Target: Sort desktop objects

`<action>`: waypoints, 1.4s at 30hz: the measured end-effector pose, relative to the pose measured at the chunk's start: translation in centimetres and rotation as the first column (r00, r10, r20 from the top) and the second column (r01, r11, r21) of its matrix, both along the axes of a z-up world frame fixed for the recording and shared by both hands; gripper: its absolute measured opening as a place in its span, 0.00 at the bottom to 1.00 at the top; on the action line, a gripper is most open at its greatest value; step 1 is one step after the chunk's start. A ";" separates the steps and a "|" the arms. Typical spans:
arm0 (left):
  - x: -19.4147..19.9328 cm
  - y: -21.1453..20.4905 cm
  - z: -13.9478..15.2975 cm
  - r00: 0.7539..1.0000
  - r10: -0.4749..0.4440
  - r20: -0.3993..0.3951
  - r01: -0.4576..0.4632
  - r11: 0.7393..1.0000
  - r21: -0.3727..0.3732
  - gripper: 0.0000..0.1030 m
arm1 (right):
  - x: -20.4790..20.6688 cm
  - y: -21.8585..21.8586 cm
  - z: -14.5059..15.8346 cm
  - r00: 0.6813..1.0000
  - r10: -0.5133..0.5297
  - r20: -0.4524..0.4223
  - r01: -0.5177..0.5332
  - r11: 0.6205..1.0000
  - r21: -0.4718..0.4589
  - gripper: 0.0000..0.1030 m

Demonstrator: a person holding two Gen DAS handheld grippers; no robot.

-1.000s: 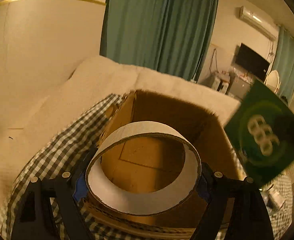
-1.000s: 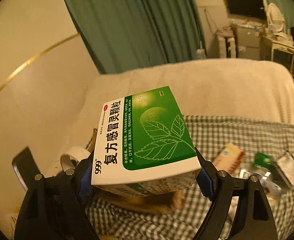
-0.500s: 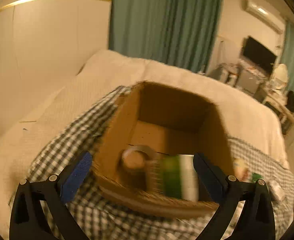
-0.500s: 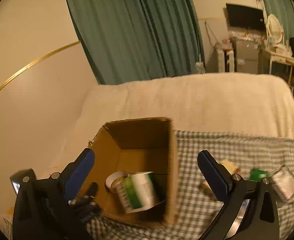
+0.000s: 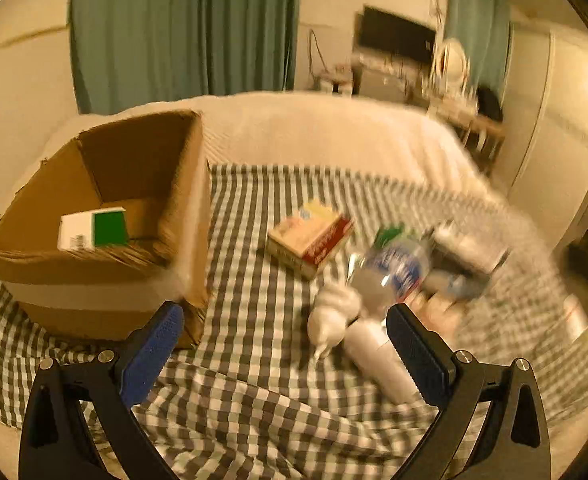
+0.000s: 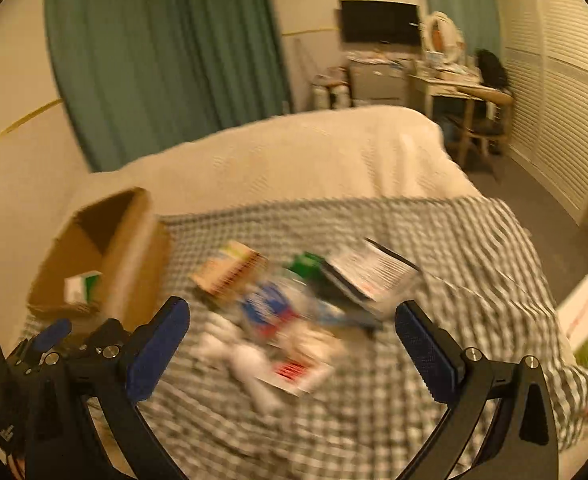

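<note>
Brown cardboard box (image 5: 93, 280), green-and-white carton (image 5: 93, 232) (inside it), grey-and-white checked cloth (image 5: 253, 400), teal curtains (image 5: 181, 28)

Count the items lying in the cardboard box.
1 visible: a green-and-white carton on the floor of the box, by its near wall. That wall hides part of the floor, so more may lie there.

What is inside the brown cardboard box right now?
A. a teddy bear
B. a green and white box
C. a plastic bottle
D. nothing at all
B: a green and white box lies inside the cardboard box, while the plastic bottle lies outside on the checked cloth.
</note>
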State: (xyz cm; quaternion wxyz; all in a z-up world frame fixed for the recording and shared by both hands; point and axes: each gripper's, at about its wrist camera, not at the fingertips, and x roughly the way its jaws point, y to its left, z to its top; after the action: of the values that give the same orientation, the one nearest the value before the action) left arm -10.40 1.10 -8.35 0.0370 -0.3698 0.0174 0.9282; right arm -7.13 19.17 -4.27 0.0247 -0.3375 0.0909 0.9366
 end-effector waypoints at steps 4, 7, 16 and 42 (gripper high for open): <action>-2.4 1.8 -4.1 0.997 0.006 0.076 -0.002 0.999 -0.047 1.00 | 0.0 3.3 -2.4 0.996 -0.085 0.006 0.085 0.996 0.037 1.00; -3.8 1.8 -5.6 0.995 0.017 0.097 -0.017 1.000 -0.003 1.00 | -1.2 4.7 -4.2 0.995 -0.090 0.029 0.090 0.996 0.027 1.00; -7.8 2.1 -8.4 0.989 0.004 0.146 -0.019 0.995 0.102 1.00 | -6.4 6.8 -9.9 0.989 -0.098 0.108 0.097 0.995 0.011 1.00; -7.5 2.5 -8.3 0.987 -0.059 0.146 0.031 0.982 0.187 0.50 | -6.6 7.7 -9.9 0.993 -0.043 0.111 0.055 0.993 -0.108 0.11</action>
State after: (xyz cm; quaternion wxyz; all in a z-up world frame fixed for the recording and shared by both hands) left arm -17.88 3.58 -16.63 0.0934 -0.4336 -0.0632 0.8940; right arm -13.76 26.84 -14.14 0.0340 -0.3865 0.1495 0.9094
